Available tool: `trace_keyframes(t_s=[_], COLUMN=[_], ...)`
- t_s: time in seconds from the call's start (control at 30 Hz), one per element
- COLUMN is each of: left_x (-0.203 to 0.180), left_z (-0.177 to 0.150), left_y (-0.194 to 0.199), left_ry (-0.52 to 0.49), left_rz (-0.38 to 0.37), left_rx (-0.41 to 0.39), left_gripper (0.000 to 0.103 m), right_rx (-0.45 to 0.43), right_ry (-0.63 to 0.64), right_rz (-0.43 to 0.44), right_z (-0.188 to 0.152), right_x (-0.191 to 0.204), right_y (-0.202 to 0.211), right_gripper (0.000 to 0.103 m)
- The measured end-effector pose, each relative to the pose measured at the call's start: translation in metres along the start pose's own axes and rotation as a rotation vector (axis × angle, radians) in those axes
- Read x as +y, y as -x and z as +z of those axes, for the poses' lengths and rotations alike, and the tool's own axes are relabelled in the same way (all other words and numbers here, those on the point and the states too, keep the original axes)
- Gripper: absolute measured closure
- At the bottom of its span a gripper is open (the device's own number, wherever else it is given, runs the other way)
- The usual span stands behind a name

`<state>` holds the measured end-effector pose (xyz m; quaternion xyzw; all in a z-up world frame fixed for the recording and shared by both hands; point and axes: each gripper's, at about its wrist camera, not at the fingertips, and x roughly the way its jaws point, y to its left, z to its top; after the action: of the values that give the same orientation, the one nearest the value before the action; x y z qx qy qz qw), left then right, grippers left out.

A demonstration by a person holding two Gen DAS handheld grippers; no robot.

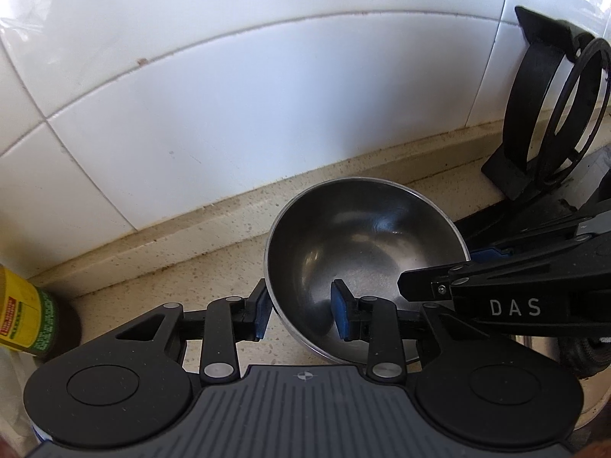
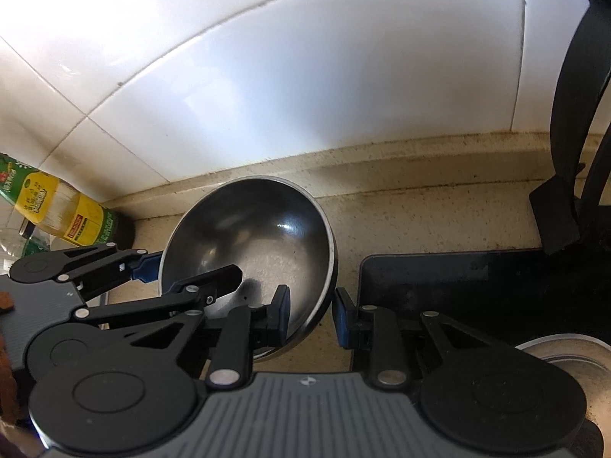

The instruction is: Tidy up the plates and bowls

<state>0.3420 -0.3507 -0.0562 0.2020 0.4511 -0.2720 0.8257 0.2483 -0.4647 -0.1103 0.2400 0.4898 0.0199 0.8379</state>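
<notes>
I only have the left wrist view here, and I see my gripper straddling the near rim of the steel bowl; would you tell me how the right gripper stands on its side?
Observer: The right gripper straddles the steel bowl's right rim, one finger inside, one outside, with gaps on both sides of the wall.
Operator: Thank you. Is anything lying to the right of the bowl?
Observer: Yes, a flat black tray lies on the counter just right of it.
Operator: Anything further right, near me?
Observer: A second metal vessel's rim shows at the lower right; what it is I cannot tell.
</notes>
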Motion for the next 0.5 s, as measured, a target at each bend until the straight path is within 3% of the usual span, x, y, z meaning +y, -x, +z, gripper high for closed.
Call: trace_keyframes(t_s=[0.5], left_x=[0.012], left_z=[0.000], left_y=[0.039], left_ry=[0.023], left_rz=[0.033], left_rx=[-0.057], left_gripper=[0.062], right_rx=[-0.038], right_ry=[0.056], right_rz=[0.010], right_z=[0.006], right_x=[0.031], right_y=[0.024], right_gripper=[0.074])
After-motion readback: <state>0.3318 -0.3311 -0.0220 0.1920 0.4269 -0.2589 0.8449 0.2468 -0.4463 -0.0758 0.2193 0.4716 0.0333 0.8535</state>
